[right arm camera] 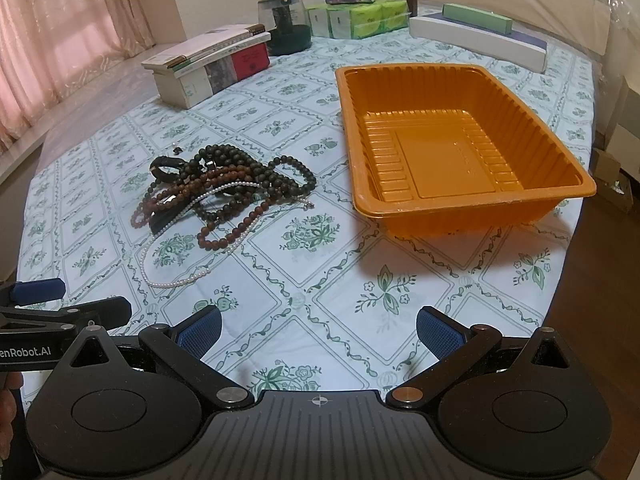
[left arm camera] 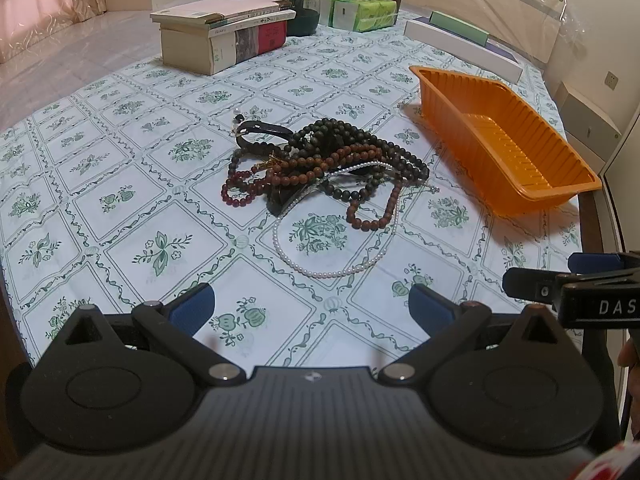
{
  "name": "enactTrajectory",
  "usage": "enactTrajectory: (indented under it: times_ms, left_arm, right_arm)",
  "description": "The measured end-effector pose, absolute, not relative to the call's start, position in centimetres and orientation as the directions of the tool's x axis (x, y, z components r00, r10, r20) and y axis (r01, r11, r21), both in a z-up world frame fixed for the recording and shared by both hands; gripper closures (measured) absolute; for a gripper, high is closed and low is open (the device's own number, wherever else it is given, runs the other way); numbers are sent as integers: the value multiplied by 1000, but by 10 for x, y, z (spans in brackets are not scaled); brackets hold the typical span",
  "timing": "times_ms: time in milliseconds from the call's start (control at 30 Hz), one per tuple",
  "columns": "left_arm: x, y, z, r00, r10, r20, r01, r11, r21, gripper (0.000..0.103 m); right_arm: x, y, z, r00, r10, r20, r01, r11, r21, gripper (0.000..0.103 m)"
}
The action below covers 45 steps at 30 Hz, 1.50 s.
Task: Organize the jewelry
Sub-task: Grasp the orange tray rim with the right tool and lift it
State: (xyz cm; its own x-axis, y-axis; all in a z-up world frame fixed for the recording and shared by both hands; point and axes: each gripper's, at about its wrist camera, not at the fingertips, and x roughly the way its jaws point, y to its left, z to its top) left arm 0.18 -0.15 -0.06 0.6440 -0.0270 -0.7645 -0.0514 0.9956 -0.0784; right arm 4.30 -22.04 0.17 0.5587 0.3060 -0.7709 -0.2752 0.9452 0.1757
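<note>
left claw: the left gripper (left arm camera: pixel 312 308) hovers low over the tablecloth (left arm camera: pixel 120 216), fingers spread wide, nothing between them.
right claw: the right gripper (right arm camera: pixel 318 330) is likewise wide open and empty, just beside the left one.
jewelry: a tangled heap of beads (left arm camera: pixel 332 164) lies straight ahead of the left claw, ahead and to the left of the right claw; all of it is on the cloth, none in the tray.
pearl strand: the white pearl necklace (left arm camera: pixel 320 270) loops out of the heap toward the left claw, the nearest loose piece, so probably the easiest first pick.
tray: the orange tray (right arm camera: pixel 472 216) sits empty ahead of the right claw, right of the heap and apart from it, likely set there to receive the pieces.
open room: bare cloth lies between both claws and the heap, and between heap and tray.
edges: the table edge runs close past the tray's right side; books (left arm camera: pixel 216 40) and tissue packs (left arm camera: pixel 362 14) stand far beyond the heap.
risk: strands look interlocked, so lifting one may drag others.
</note>
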Motion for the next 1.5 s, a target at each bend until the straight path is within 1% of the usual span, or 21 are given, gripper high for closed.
enactTrajectory:
  times_ms: [333,467,567,767,900,933,967,1000,1100,1167,1200,1367,1500]
  left_arm:
    - [2,-2,-1,643,-29,-765,-53,995,-83,1]
    - [5,4,-1,647,-53,-761,-69,989,-128,1]
    - [9,11,1,649,-80,-756,-81,981,-173,1]
    - [19,20,2,659,-121,-743,-95,966,-242,1]
    - [24,21,2,679,-122,-724,-98,962,-255,1]
    - [26,21,2,681,-121,-722,-96,963,-252,1]
    - [27,20,1,682,-120,-722,-95,964,-249,1]
    - [28,19,0,681,-120,-723,-92,965,-246,1]
    - [29,18,-3,680,-117,-724,-90,967,-240,1]
    - [31,18,-5,680,-113,-725,-95,966,-239,1]
    - [32,18,-6,679,-111,-725,-99,965,-241,1]
    - [39,19,-8,685,-118,-719,-106,960,-259,1]
    - [44,17,-9,690,-138,-711,-92,957,-276,1]
  right_arm:
    - [42,-226,-1,560,309,-769,-253,947,197,0]
    - [43,-237,2,590,299,-750,-204,954,220,0]
    - [44,-255,10,642,273,-716,-154,961,229,0]
    - [55,-308,31,762,197,-617,-40,965,258,1]
    - [74,-345,38,807,137,-575,23,965,263,1]
    - [80,-354,38,814,126,-567,38,963,268,5]
    - [88,-362,38,817,122,-563,47,960,276,15]
    - [96,-372,37,815,124,-566,53,957,286,19]
    - [122,-395,30,804,125,-581,70,951,302,27]
    - [136,-406,21,790,138,-597,64,951,303,38]
    - [143,-411,15,779,147,-610,60,950,306,40]
    - [168,-423,-11,732,191,-654,39,946,321,59]
    - [176,-425,-19,713,231,-662,5,942,335,68]
